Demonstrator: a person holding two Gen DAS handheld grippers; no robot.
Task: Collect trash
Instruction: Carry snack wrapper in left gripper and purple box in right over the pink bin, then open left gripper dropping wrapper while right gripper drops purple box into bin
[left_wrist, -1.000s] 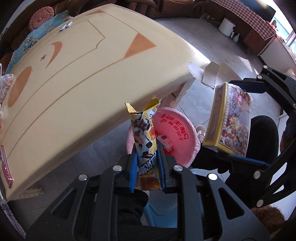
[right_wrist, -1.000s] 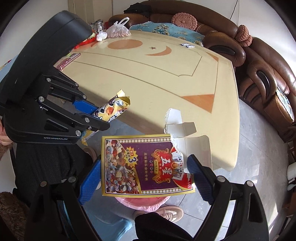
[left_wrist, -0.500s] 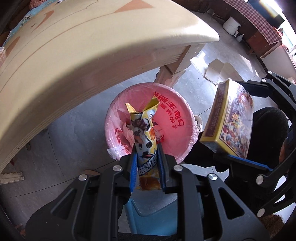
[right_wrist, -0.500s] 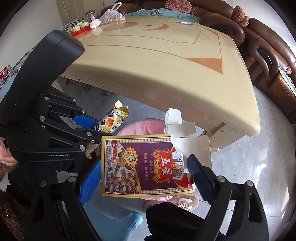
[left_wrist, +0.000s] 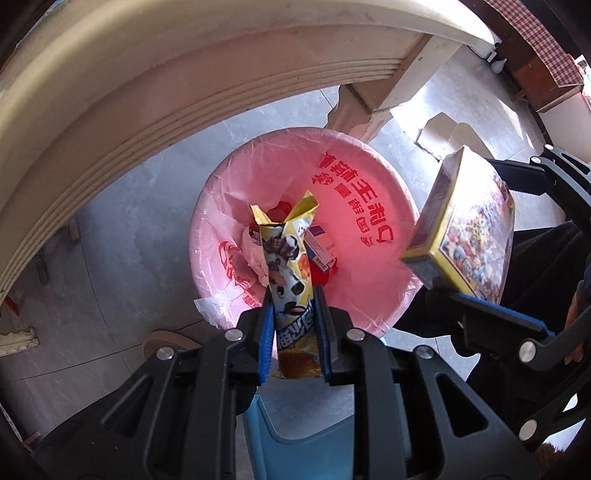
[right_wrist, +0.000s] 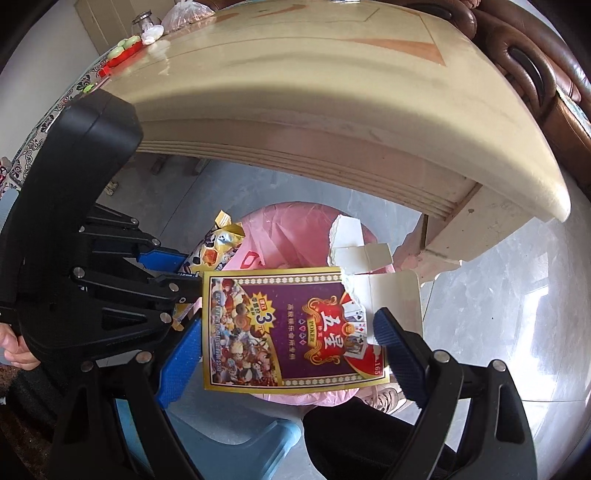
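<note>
A glossy yellow snack wrapper (left_wrist: 286, 280), crinkled foil with a torn, flared top, is pinched upright between the blue ribbed pads of the left gripper (left_wrist: 293, 317), its jaws closed on the wrapper's lower half. The wrapper hangs over the mouth of a round bin lined with a thin pink plastic bag (left_wrist: 369, 229) printed with red characters; crumpled paper and a small labelled packet lie inside it. To the right, the right gripper (left_wrist: 491, 243) clamps a flat cardboard playing-card box (left_wrist: 476, 236), gold-edged and glossy, held beside and above the bin's rim.

The right wrist view shows the box's (right_wrist: 291, 328) printed purple face with the word POKER, and its torn white flap open at the far end; the blue pads of the right gripper (right_wrist: 291, 343) press its two short ends. Here the wrapper (right_wrist: 218, 251) is seen from the side in the left gripper (right_wrist: 181, 269), with the pink bag (right_wrist: 291, 229) behind. Only this view shows the top of the cream table (right_wrist: 332, 74), smooth and inlaid with orange shapes, and a brown leather sofa (right_wrist: 535, 62) beyond. The left view shows instead the table's grooved edge (left_wrist: 184, 92) and leg. A blue plastic stool (right_wrist: 236, 443) sits below.
</note>
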